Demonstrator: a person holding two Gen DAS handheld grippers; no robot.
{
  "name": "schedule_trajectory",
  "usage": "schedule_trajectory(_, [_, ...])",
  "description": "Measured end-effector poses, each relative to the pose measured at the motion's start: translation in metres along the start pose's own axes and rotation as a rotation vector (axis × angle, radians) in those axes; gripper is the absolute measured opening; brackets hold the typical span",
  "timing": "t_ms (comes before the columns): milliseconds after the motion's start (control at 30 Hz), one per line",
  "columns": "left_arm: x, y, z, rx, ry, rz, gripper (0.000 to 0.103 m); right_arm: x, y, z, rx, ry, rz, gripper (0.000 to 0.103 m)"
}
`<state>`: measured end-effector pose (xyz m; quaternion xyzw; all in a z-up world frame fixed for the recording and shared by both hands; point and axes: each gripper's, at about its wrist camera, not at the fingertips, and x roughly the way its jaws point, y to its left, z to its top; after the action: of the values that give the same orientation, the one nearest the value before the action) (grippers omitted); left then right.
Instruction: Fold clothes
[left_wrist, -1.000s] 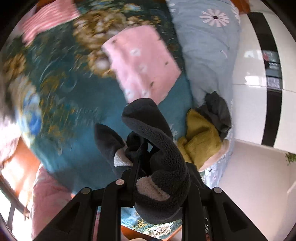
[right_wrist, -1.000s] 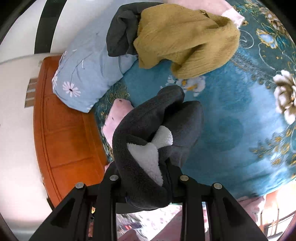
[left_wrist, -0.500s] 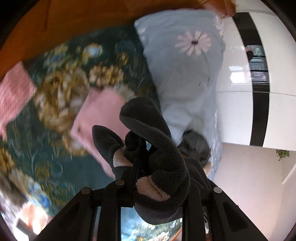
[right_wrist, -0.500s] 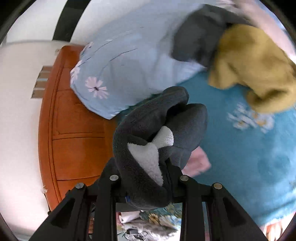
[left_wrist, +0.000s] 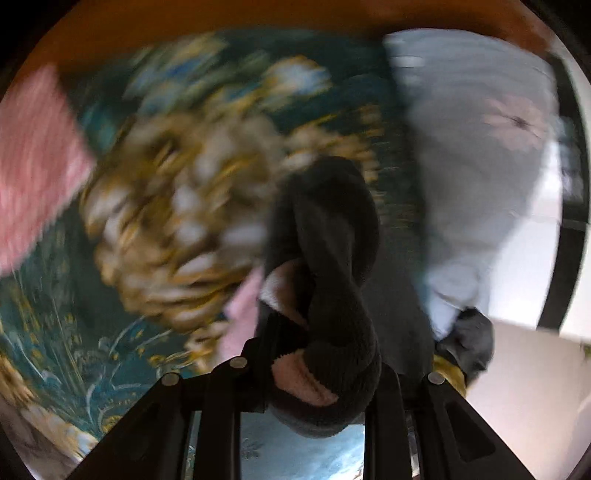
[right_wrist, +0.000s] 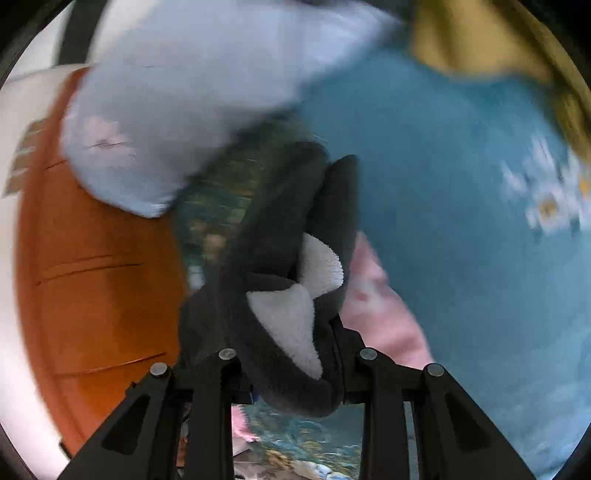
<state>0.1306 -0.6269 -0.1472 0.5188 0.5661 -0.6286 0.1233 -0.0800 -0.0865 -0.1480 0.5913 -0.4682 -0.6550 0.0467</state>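
Observation:
A dark grey fleece garment with pale lining (left_wrist: 332, 266) is bunched between the fingers of my left gripper (left_wrist: 306, 354), which is shut on it. My right gripper (right_wrist: 295, 332) is shut on the same dark grey fleece (right_wrist: 280, 258), its white lining showing. Both hold it above a teal floral bedspread (left_wrist: 110, 314), which also shows in the right wrist view (right_wrist: 461, 184). A folded pink cloth (right_wrist: 380, 317) lies on the bed just behind the fleece, and it also shows in the left wrist view (left_wrist: 243, 310). Both views are motion-blurred.
A light blue daisy pillow (left_wrist: 480, 147) lies at the head of the bed, also in the right wrist view (right_wrist: 166, 110). An orange wooden headboard (right_wrist: 92, 277) stands behind. A mustard garment (right_wrist: 480, 48), a pink striped cloth (left_wrist: 33, 166) and a dark grey garment (left_wrist: 469, 343) lie on the bed.
Both grippers have swung with the fleece toward the head of the bed. The pillow and headboard now fill more of the views, and the pink cloth sits close under the fleece.

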Motion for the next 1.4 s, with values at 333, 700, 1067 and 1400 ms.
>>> schedule_trajectory(333, [0.002,0.037,0.002,-0.143,0.012,-0.094,0.042,0.004,-0.035,-0.011,0.064,0.015,0.001,0.045])
schedule_trajectory(700, [-0.061,-0.058,-0.050,0.354,-0.194,0.191,0.048,-0.045,0.048,-0.020,-0.388,-0.101,-0.358,0.052])
schedule_trajectory(1067, [0.044,-0.073,-0.081,0.684,-0.092,0.410,0.049,0.056,0.081,-0.075,-0.680,0.045,-0.422,0.052])
schedule_trajectory(1400, [0.066,-0.060,-0.075,0.651,-0.047,0.407,0.051,0.088,0.056,-0.078,-0.633,0.109,-0.529,0.055])
